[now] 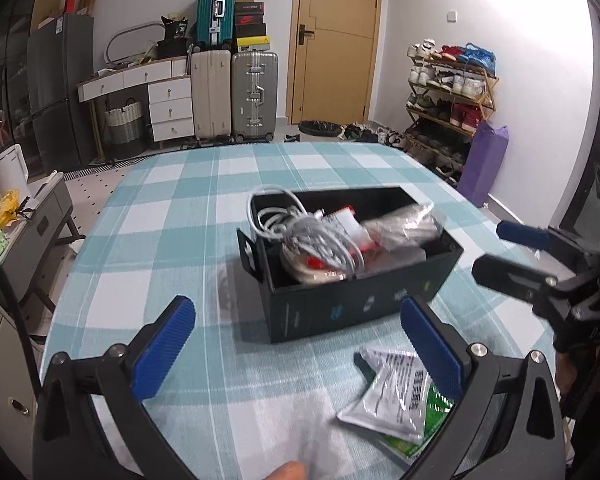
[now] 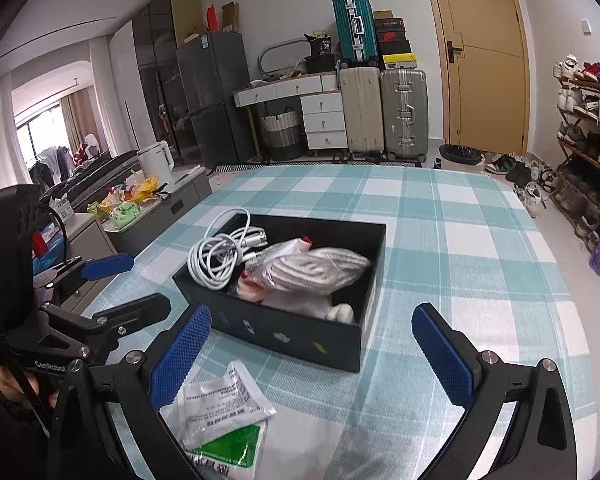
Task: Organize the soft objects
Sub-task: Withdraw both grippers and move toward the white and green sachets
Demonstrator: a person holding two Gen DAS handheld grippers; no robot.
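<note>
A black open box (image 1: 364, 304) sits on a table covered with a teal and white checked cloth (image 1: 160, 240). Both tools hang above the near edge of the table, neither holding anything.

The left tool (image 1: 296, 344) has its two blue-padded fingers spread wide. The right tool (image 2: 312, 352) is spread just as wide.

Inside the box, counted: one coil of white cable (image 2: 216, 256) at the left end, one clear bag of white knitted fabric (image 2: 316, 268) across the middle, and one red and white packet (image 1: 348, 224) half buried between them. Something white lies at the bottom near the right front corner; what it is cannot be told.

Outside the box, two flat packets lie on the cloth near its front wall: one white packet with printed text (image 2: 220, 404) lying partly over one green and white packet (image 2: 228, 448). In the left wrist view they sit beside the left tool's right finger; in the right wrist view, beside the right tool's left finger.

Only the left wrist view shows a fingertip (image 1: 288, 470) at the bottom edge and a purple bag (image 1: 484, 160) by the shoe rack. Only the right wrist view shows a window with curtains and a side table with a white kettle (image 2: 156, 160).

Against the far wall stand three suitcases: one teal on top, one beige and one silver below.
</note>
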